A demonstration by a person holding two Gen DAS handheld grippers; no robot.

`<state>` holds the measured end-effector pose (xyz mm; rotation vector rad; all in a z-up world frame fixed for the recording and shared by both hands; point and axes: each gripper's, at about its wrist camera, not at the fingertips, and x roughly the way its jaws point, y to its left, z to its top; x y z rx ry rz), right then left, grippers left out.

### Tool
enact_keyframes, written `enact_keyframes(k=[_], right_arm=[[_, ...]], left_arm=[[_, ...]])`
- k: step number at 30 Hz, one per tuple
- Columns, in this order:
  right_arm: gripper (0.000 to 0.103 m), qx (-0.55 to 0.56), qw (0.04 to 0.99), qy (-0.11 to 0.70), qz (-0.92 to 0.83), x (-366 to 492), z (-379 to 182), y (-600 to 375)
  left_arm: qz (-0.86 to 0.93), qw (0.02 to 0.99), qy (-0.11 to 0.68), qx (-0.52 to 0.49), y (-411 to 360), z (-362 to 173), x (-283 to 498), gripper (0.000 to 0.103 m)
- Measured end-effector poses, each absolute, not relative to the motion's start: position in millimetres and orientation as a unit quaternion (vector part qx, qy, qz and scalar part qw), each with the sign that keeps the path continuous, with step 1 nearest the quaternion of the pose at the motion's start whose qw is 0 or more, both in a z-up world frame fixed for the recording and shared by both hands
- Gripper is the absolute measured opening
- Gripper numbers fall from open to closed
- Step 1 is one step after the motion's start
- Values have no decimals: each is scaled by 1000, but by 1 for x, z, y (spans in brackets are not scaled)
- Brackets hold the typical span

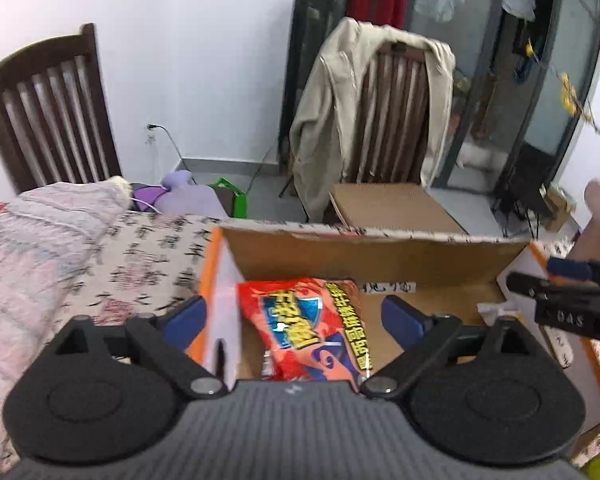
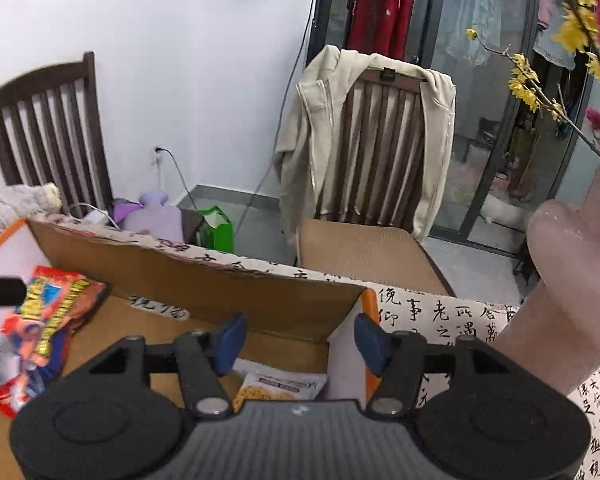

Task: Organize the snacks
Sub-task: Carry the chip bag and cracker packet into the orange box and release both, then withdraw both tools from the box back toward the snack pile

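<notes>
An open cardboard box stands on a cloth printed with calligraphy. In the left wrist view a red snack bag lies on the box floor at its left side. My left gripper hangs over it, jaws spread wide, pads clear of the bag. The red snack bag also shows in the right wrist view. My right gripper is open over the box's right corner, above a pale packet of yellow snacks that its body partly hides. Its fingers enter the left wrist view from the right.
A pink quilt lies left of the box. Behind the table stand a dark wooden chair and a second chair draped with a beige jacket. A pink vase-like shape with yellow flowers rises at the right.
</notes>
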<state>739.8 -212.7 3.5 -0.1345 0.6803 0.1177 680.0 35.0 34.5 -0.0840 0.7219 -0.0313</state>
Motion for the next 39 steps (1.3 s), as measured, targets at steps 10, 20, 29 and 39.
enact_keyframes(k=[10,20,29,39], right_arm=[[79,-52,938,330,91,671,60,-226],[99,-40,945,294,139,515,127,-227],[103,-20,962,236,133,342,137,-239],[103,35,972,186,140,157,98,-257]], left_arm=[[-14,950,307,-45,49,113,587,103],[-24,961,269,-54,57,169,416,103],[-19,979,205,5,41,147,252,103],[-33,989,146,-3,17,95,91,103]])
